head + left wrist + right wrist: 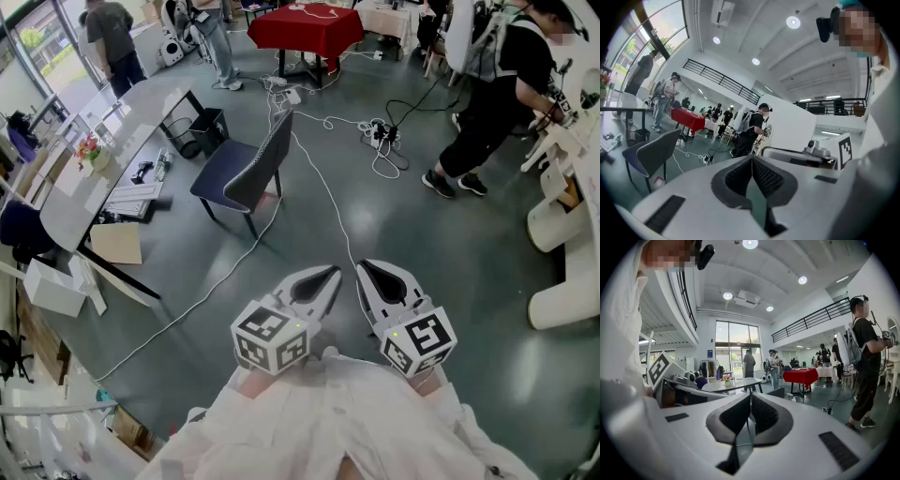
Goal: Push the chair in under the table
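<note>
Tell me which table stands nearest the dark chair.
The long grey table at the left, bearing flowers; the red-clothed table stands farther back from the chair.

Bare floor (441, 253) reaches the chair (246, 169), crossed by white cables (328, 197).

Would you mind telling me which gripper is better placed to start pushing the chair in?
Left, marginally. The left gripper and right gripper are shut, empty, side by side, well short of the chair, which stands ahead and to the left, backrest toward us.
</note>
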A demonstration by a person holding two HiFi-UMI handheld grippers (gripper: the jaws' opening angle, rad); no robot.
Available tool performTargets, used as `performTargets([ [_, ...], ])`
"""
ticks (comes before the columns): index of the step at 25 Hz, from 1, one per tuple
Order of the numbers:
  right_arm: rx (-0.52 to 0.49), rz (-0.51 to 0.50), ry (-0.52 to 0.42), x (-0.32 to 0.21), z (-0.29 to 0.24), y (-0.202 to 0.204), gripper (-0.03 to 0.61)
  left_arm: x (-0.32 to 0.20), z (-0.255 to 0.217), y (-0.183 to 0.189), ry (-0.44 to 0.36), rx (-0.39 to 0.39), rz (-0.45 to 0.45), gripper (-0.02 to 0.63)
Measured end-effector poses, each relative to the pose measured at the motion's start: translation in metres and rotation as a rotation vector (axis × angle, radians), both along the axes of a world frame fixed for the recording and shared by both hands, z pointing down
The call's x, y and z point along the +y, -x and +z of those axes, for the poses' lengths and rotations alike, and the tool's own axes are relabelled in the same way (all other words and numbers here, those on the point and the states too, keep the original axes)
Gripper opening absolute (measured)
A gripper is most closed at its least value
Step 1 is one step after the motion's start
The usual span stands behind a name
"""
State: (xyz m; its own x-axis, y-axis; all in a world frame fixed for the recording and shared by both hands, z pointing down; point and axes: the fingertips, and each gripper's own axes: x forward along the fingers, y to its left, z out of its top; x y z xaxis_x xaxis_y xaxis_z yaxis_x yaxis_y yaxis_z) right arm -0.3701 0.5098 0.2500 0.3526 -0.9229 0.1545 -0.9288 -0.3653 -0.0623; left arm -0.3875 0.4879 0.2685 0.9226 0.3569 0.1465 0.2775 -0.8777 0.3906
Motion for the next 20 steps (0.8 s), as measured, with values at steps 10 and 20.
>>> performTargets([
  [10,-0.017,-0.017,0.012,-0.002,0.003,-0.005,0.037,-0.011,-0.001,-0.006,-0.075,0.003,-0.066,0.017],
  [20,-0.075,-0.023,-0.099,0.013,-0.001,-0.007,0.037,0.012,0.003,-0.01,-0.086,0.001,-0.026,0.017],
])
